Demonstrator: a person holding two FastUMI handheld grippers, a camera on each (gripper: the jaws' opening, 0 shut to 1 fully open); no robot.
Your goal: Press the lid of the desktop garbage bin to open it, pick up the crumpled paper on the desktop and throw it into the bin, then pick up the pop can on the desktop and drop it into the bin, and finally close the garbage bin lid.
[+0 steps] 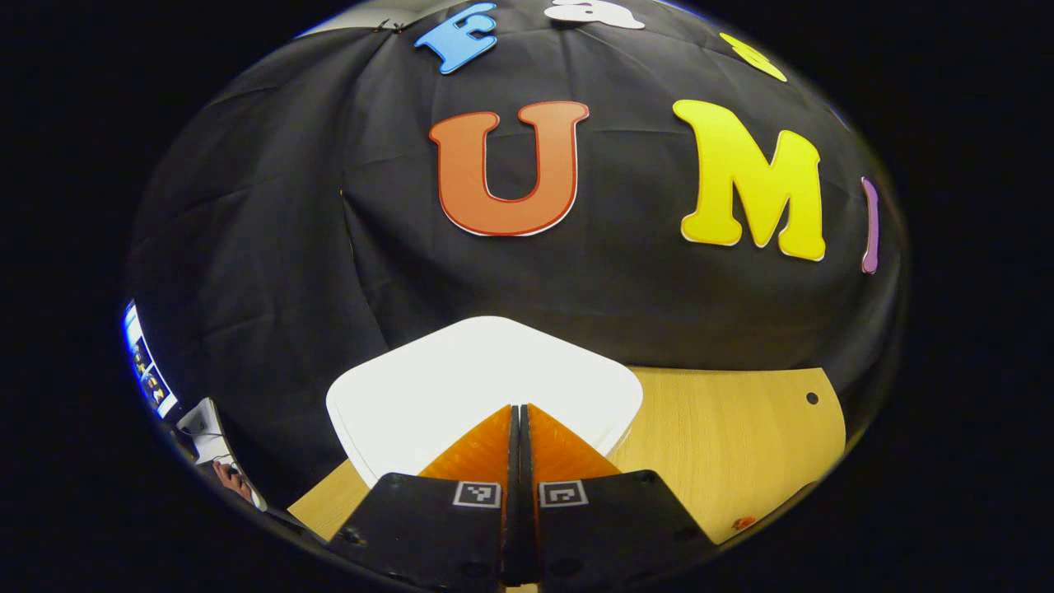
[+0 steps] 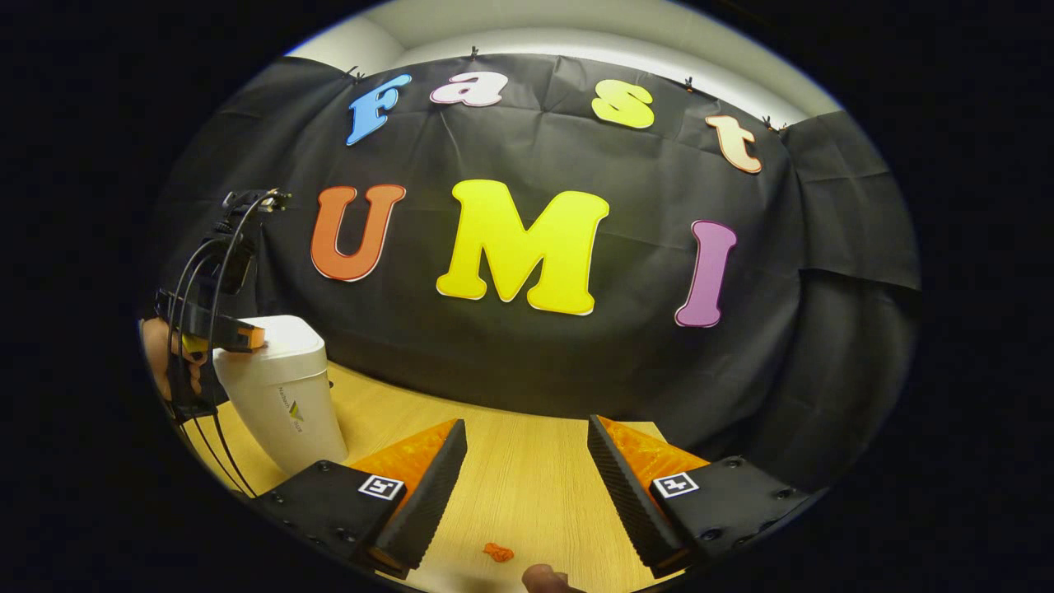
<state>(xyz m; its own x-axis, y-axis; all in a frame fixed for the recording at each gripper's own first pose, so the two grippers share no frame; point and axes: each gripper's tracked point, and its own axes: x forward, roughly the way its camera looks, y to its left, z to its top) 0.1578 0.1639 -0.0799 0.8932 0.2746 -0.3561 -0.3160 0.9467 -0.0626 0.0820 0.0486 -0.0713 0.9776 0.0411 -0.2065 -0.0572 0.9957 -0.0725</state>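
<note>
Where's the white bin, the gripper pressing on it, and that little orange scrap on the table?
white bin (image 2: 284, 403): right gripper view, on its front wall.
left gripper (image 1: 522, 408): left gripper view, at its closed fingertips over the lid.
orange scrap (image 2: 498, 553): right gripper view, on its middle.

Black cloth wall (image 2: 527, 362) behind wooden table (image 2: 527, 486). Pale wall and ceiling (image 2: 576, 33) above. Monitor (image 1: 146, 371) at left edge.

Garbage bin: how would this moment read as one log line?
left hand-held gripper: shut, tips over lid | garbage bin: lid closed | right hand-held gripper: open, empty, above table
</note>
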